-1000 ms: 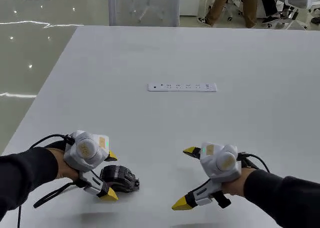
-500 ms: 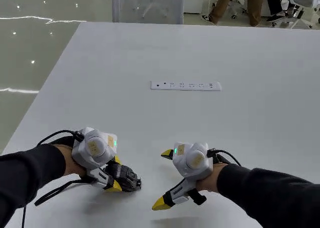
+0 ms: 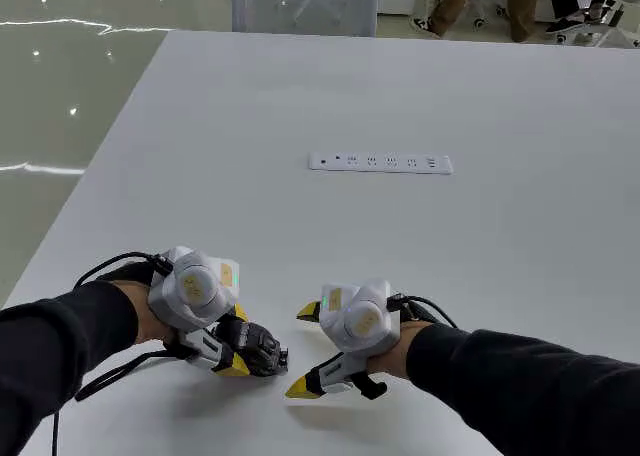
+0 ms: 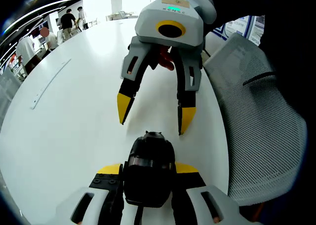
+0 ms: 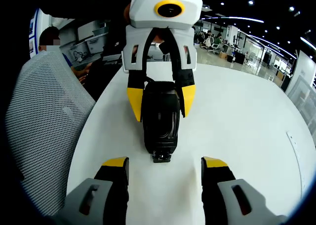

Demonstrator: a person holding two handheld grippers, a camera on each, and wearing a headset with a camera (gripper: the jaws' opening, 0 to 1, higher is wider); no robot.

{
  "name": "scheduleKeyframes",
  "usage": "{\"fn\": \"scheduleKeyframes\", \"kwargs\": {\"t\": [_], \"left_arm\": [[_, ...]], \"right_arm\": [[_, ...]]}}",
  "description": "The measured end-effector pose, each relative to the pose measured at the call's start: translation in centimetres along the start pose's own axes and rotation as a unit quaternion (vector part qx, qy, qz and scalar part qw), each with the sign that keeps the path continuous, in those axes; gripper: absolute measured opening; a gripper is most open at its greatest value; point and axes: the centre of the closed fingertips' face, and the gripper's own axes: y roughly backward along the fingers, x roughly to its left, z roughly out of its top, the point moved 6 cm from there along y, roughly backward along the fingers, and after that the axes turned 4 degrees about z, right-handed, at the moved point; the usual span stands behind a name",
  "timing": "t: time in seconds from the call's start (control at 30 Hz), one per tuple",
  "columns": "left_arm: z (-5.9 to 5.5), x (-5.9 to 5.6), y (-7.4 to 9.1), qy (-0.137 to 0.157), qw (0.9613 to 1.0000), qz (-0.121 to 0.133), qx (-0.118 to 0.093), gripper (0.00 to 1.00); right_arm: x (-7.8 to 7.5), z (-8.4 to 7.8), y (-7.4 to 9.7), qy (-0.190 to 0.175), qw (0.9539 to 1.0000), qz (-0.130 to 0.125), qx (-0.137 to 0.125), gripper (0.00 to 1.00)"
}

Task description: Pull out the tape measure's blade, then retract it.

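Starting at 7 o'clock in the head view, my grey-and-white, yellow-tipped left gripper (image 3: 240,342) is clamped on the black, rubber-clad tape measure (image 3: 258,347). In the left gripper view both pads sit flush against the sides of the case, which rests on the smooth white workbench (image 3: 420,246) near its front edge. The case's long axis runs roughly 9-to-3 across the head view, along the line that joins my two tools. Its mouth faces 3 o'clock, and the small metal end hook (image 5: 161,157) of the blade pokes out there, with no length of blade drawn that I can see. Just beside it on the right is my matching right gripper (image 3: 302,350), its jaws spread wide and holding nothing. In the right gripper view the hook lies dead ahead at 12 o'clock, centred between the two yellow tips and just short of them, near but not touching. So the right gripper is the nearer one to the hook, and I judge the next move to be a short push toward 9 o'clock, a pinch on the hook, then a pull back toward 3 o'clock along that same axis. A flat white power strip (image 3: 380,163) lies well apart at 1 o'clock.
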Motion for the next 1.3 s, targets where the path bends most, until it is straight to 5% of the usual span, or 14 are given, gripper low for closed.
{"fn": "scheduleKeyframes", "kwargs": {"t": [0.27, 0.47, 0.53, 1.3], "left_arm": [[0.1, 0.0, -0.1, -0.001, 0.9999, -0.005, 0.012, 0.33], [0.1, -0.1, -0.1, -0.001, 0.9999, -0.006, 0.014, 0.33], [0.0, 0.0, -0.1, 0.001, 0.9999, -0.006, 0.015, 0.33], [0.0, 0.0, -0.1, 0.008, 0.9998, -0.008, 0.016, 0.33]], "right_arm": [[0.1, 0.1, -0.7, -0.024, 0.9995, 0.02, -0.005, 0.29], [-0.3, -0.1, -1.4, -0.01, 0.9999, 0.01, 0.001, 0.16], [0.0, -0.1, -1.5, -0.005, 0.9996, 0.026, 0.004, 0.14], [-0.2, -0.5, -1.0, 0.008, 0.9993, 0.03, 0.02, 0.09]]}}
